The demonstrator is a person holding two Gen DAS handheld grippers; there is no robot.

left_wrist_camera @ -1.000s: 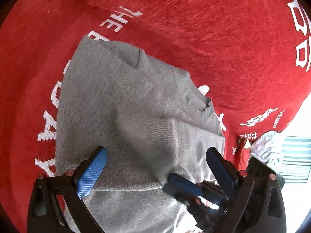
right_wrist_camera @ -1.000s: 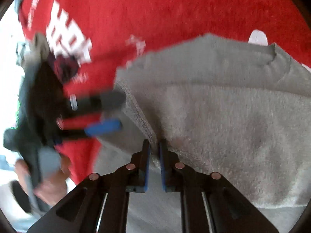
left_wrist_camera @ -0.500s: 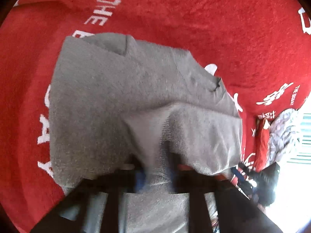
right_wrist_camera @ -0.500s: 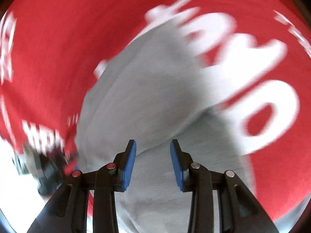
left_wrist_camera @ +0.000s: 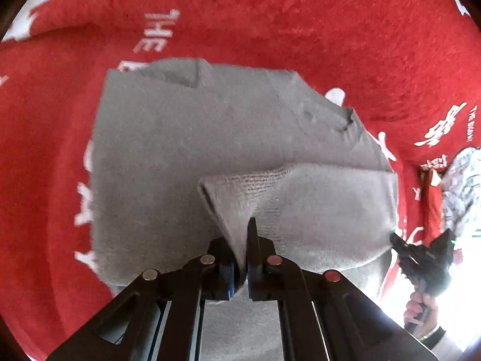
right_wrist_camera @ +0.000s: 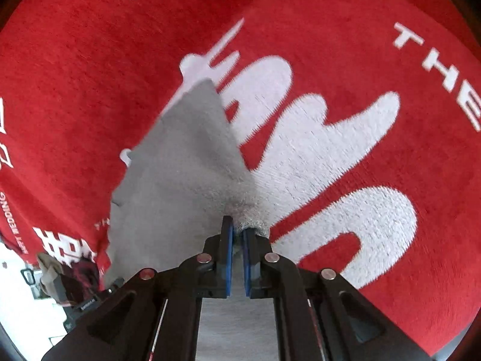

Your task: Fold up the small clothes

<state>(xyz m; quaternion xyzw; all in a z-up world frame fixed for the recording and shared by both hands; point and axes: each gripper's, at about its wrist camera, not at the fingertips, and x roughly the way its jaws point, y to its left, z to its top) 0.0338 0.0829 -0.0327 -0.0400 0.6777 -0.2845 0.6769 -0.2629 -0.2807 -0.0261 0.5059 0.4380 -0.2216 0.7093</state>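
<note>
A small grey knit sweater (left_wrist_camera: 186, 150) lies on a red blanket (left_wrist_camera: 300, 24) with white lettering. One sleeve with a ribbed cuff (left_wrist_camera: 300, 198) is folded across its body. My left gripper (left_wrist_camera: 240, 258) is shut on that cuff and lifts it a little. In the right wrist view the sweater (right_wrist_camera: 186, 165) runs away to the upper left. My right gripper (right_wrist_camera: 237, 240) is shut on a bunched edge of the sweater at its near right corner. The right gripper and the hand holding it also show at the left wrist view's right edge (left_wrist_camera: 421, 258).
The red blanket (right_wrist_camera: 360, 60) covers the whole surface, with large white letters (right_wrist_camera: 315, 138) beside the sweater. A patterned cloth (left_wrist_camera: 463, 186) lies past the blanket's right edge. Bright floor and a dark object (right_wrist_camera: 60, 282) show at the lower left of the right wrist view.
My left gripper went from open to shut on the sleeve cuff. My right gripper let go of the sleeve, swung to another edge of the sweater, and shut on it.
</note>
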